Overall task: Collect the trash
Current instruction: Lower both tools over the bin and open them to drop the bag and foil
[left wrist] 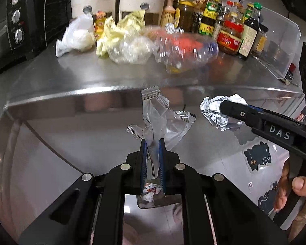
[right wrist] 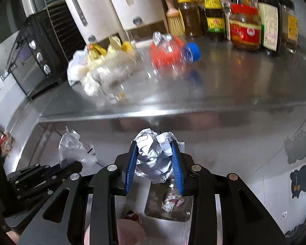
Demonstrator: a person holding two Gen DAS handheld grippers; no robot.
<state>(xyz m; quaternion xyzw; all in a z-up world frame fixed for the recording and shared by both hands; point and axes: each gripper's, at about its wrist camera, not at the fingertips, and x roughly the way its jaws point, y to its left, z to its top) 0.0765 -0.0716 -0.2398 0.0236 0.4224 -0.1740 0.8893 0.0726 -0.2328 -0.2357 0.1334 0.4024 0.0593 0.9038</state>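
Both grippers look the same: chunky black linkage arms with round silver pivot pins and blue ribbed pads inside the fingers. The right gripper [left wrist: 222,107] has a small silver screw and white raised "DAS" lettering on its side. The left gripper [left wrist: 153,143] matches it.

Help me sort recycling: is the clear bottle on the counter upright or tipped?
Tipped. The clear bottle lies on its side on the steel counter, its blue cap pointing sideways.

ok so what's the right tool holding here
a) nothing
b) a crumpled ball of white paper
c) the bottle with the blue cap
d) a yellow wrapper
b: the right tool has its blue pads pressed on either side of a crumpled ball of white paper, while the bottle lies on the counter behind.
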